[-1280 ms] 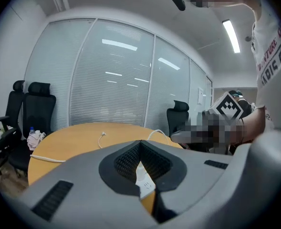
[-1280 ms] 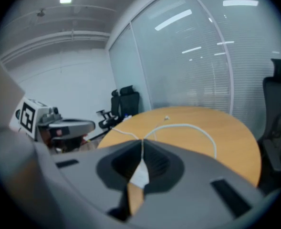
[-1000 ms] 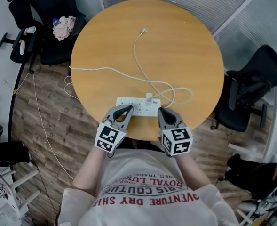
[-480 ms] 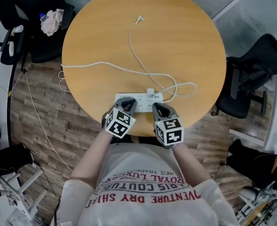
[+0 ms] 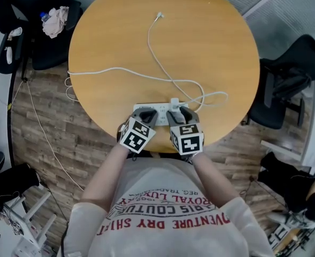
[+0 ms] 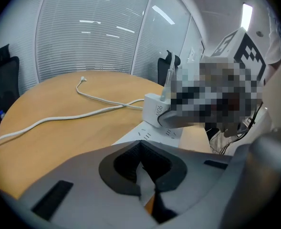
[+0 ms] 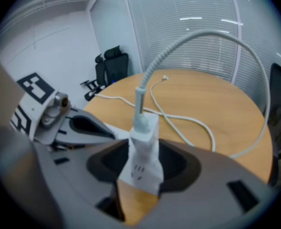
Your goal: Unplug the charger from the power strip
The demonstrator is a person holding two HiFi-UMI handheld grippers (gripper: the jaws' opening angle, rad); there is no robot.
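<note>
Straddling charger (image 7: 142, 149): R gripper (image 7: 140, 173), jaws just opened, apart. L gripper (image 6: 147, 174): jaws together. Grippers cover most of power strip (image 5: 160, 111).

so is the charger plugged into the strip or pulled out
Plugged in: the charger stands upright, seated on the power strip, with its cable rising from its top.

Smooth wooden table (image 5: 210, 47), matt plastic charger (image 7: 142, 149)

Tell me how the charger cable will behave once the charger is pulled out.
The cable is probably floppy: it lies in loose curves and a loop on the table. It looks thin and light, so it should trail the charger with little drag.
</note>
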